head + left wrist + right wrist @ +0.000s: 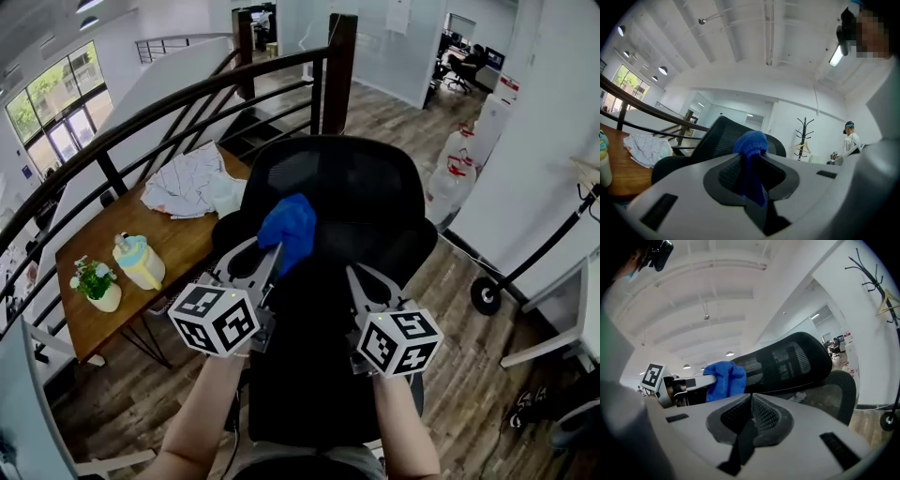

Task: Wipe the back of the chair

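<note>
My left gripper (270,265) was clamped shut on a blue cloth (291,229), a nubby, terry-like wad that bulged in a rounded knot above the jaw tips while a thinner tail hung down between the dark ribbed pads. My right gripper (751,401) had its jaws pressed together with nothing between them, and it sat just beside the left one, lower down the chair (361,192). The chair stood directly in front of me with its black mesh back curving outward; a separate curved mesh panel rose at the top and smooth dark plastic framed the edges. The cloth lay over the upper left part of that back, though I could not tell whether it pressed the mesh. To the left stood a brown wooden table (183,246) with a crumpled white fabric (190,178) on it, a yellow jug (140,263) and a small potted plant (96,282), beneath a dark curved railing (178,101).
</note>
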### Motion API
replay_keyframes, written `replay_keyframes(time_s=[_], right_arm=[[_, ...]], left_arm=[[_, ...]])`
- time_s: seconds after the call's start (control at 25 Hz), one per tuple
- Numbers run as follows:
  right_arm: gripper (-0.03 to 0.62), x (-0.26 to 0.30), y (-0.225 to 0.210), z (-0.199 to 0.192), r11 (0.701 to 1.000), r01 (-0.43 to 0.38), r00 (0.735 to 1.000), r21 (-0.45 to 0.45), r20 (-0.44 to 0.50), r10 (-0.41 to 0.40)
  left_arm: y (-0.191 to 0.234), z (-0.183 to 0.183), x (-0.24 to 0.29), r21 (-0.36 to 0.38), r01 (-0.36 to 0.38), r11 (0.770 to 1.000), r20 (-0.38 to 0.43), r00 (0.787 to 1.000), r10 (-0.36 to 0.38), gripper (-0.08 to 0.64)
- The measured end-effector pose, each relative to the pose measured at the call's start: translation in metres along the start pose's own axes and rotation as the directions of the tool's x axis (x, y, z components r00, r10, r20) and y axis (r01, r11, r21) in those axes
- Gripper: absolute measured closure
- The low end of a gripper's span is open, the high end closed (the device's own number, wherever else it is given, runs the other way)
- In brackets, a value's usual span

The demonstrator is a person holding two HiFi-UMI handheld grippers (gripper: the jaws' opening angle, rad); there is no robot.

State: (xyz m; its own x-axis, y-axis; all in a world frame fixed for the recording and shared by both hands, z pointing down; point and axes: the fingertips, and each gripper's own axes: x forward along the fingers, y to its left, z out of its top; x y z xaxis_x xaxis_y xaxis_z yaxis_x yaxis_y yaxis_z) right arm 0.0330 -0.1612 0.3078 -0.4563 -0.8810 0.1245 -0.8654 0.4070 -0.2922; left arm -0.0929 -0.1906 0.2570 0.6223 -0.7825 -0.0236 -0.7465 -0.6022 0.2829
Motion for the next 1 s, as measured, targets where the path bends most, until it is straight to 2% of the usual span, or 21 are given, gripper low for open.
replay_keyframes(time_s=[0.2,0.32,0.56,0.8,1.0], right_arm=[[0.562,-0.021,-0.035,-0.004,0.999,0.048,0.999,0.017,-0.003,-0.048],[0.563,-0.037,-0.060,-0.004,0.995,0.091,0.996,0.027,-0.005,-0.091],[0.562,-0.063,-0.105,-0.003,0.984,0.168,0.986,0.056,-0.001,-0.168],[0.563,-0.083,-0.144,-0.005,0.970,0.236,0.972,0.060,-0.019,-0.235],[0.563,-0.088,-0.171,-0.015,0.957,0.278,0.960,0.077,-0.041,-0.276]], left_arm=[[-0.042,-0.025,0.026,-0.005,0.112,0.994,-0.010,0.994,-0.112,0.482],[-0.074,-0.045,0.047,-0.014,0.194,0.981,-0.038,0.980,-0.194,0.482],[-0.127,-0.090,0.091,-0.019,0.293,0.956,-0.129,0.948,-0.293,0.482],[-0.165,-0.132,0.131,-0.046,0.353,0.934,-0.214,0.910,-0.355,0.482],[-0.176,-0.166,0.157,-0.050,0.376,0.925,-0.304,0.877,-0.372,0.482]])
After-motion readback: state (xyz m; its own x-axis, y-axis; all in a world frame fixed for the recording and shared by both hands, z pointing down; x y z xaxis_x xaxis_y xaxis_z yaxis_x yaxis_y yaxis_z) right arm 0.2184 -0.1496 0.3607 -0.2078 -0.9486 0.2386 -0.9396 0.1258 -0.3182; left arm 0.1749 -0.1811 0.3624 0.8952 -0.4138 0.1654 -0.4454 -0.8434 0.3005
